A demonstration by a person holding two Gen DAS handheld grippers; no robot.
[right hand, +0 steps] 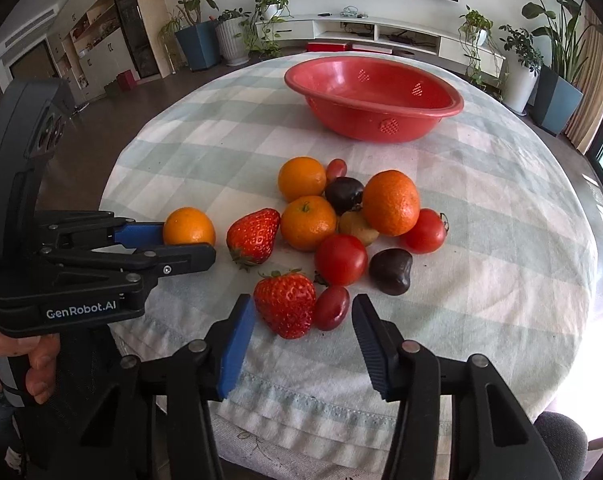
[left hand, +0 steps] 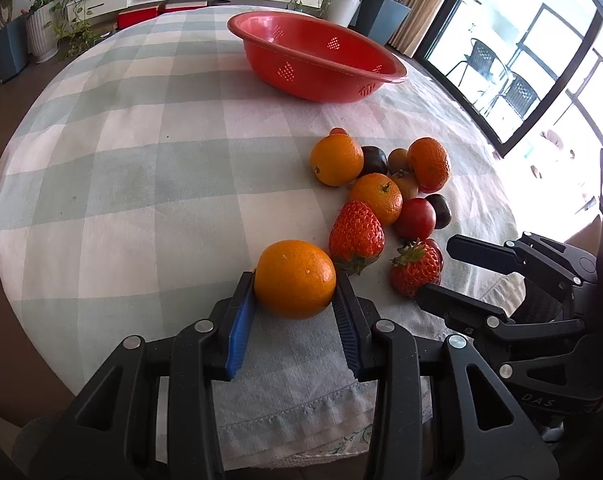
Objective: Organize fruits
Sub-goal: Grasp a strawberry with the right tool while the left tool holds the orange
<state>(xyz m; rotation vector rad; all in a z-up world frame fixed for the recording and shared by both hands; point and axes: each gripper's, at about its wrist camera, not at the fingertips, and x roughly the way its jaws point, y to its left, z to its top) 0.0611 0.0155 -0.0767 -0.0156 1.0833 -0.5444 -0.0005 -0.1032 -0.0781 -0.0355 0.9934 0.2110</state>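
Two grippers sit low at the near edge of the worktop [right hand: 481, 280]. Your left gripper [left hand: 294, 300] has its jaws closed on an orange [left hand: 295, 279], both pads touching its sides, fruit resting on the checked cloth. Your right gripper [right hand: 303, 320] has jaws wide, set around a strawberry [right hand: 286, 304] and a red grape [right hand: 332, 307], neither touched. Beyond: a heap of oranges, tomatoes, dark plums, another strawberry [right hand: 254, 235]. Farther back stands a red colander [right hand: 375, 98], well apart from the heap.
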